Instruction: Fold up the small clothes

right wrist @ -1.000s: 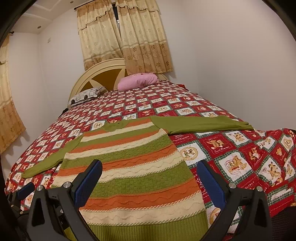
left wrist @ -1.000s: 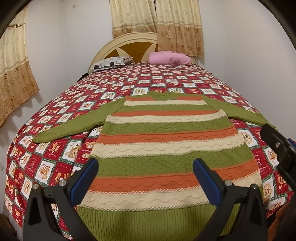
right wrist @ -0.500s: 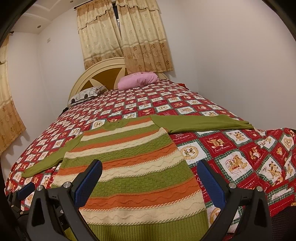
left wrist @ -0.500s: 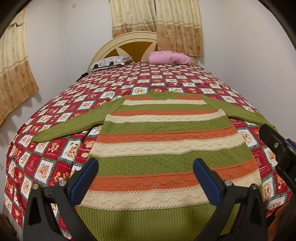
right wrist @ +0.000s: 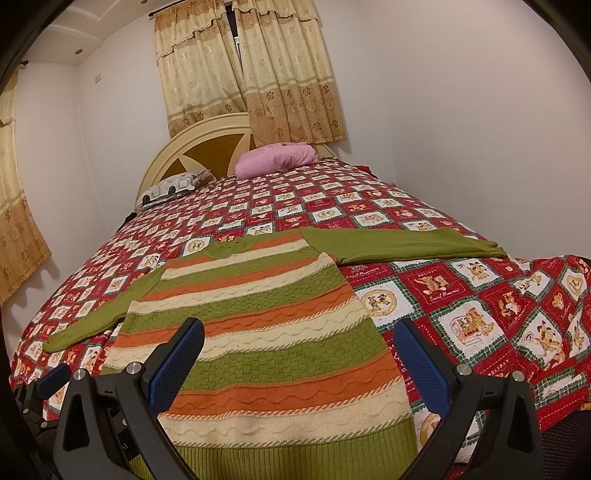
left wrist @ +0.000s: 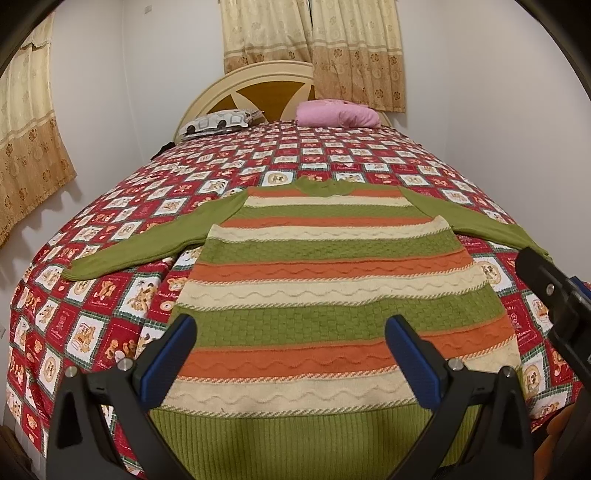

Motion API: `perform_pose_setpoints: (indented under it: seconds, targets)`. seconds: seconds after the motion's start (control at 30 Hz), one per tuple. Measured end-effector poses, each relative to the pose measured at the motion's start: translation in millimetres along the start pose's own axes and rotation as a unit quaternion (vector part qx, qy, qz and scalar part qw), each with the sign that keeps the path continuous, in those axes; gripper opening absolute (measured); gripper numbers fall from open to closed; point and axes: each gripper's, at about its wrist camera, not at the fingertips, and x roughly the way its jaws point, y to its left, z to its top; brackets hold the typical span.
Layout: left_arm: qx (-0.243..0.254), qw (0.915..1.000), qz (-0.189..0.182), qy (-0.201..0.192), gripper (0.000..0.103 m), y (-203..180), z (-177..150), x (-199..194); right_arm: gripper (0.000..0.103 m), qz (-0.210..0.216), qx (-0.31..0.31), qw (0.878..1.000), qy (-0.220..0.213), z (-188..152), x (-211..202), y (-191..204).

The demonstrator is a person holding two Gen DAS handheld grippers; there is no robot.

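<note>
You're looking at a red patchwork quilt [left wrist: 229, 177] covering the bed; at its far end a pink pillow [left wrist: 338, 114] and car-print pillow [left wrist: 218, 121] are lying against the headboard [left wrist: 258, 83], w/ beige curtains [left wrist: 314, 33] hanging behind.

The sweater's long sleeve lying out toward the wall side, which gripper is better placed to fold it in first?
Right. The right gripper hangs open over the sweater on that sleeve's side; the left gripper, also open, is farther from it.
</note>
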Motion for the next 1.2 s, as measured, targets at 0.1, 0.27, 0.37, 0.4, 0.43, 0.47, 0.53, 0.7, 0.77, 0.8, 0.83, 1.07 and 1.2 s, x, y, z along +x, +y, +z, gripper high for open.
perform_pose_setpoints:
  seconds: [0.1, 0.27, 0.37, 0.4, 0.43, 0.47, 0.53, 0.7, 0.77, 0.8, 0.83, 1.07, 1.2]
  targets:
    - [0.000, 1.0000, 0.000, 0.000, 0.103, 1, 0, 0, 0.102, 0.000, 0.000, 1.000, 0.000, 0, 0, 0]
    - [-0.003, 1.0000, -0.001, 0.002, 0.103, 2, -1, 0, 0.102, 0.000, 0.000, 1.000, 0.000, 0, 0, 0]
    - [-0.002, 1.0000, -0.001, 0.003, 0.103, 1, -1, 1, 0.102, 0.000, 0.000, 1.000, -0.001, -1, 0, 0]
    - [-0.003, 1.0000, -0.002, 0.003, 0.103, 2, -1, 1, 0.102, 0.000, 0.000, 1.000, -0.002, -1, 0, 0]
    - [-0.003, 1.0000, -0.002, 0.004, 0.103, 2, -1, 1, 0.102, 0.000, -0.001, 1.000, -0.001, -2, 0, 1]
    - [-0.003, 1.0000, -0.003, 0.004, 0.103, 3, -1, 2, 0.102, 0.000, -0.001, 1.000, 0.000, -1, 1, 1]
    - [-0.003, 1.0000, -0.003, 0.005, 0.103, 3, -2, 3, 0.102, 0.000, -0.001, 1.000, 0.001, -2, 1, 1]
    - [-0.002, 0.9999, -0.005, 0.011, 0.103, 3, -3, 6, 0.102, -0.002, 0.000, 1.000, 0.001, -3, 2, 0]
    - [-0.002, 0.9999, -0.006, 0.014, 0.103, 3, -4, 8, 0.102, -0.003, 0.001, 1.000, 0.003, -3, 4, -1]
    - [-0.003, 0.9999, -0.007, 0.015, 0.103, 3, -4, 9, 0.102, -0.005, 0.000, 1.000, 0.003, -3, 4, -1]
    - [-0.003, 0.9999, -0.007, 0.015, 0.103, 3, -4, 10, 0.102, -0.006, -0.001, 1.000, 0.003, -3, 5, -1]
    - [-0.006, 0.9997, -0.006, 0.021, 0.103, 10, 0, 22, 0.102, -0.028, -0.012, 0.999, -0.012, 0, 11, -4]
    - [-0.011, 0.9995, -0.003, 0.030, 0.103, 16, 5, 38, 0.102, -0.046, -0.012, 0.999, -0.017, 2, 24, -15]
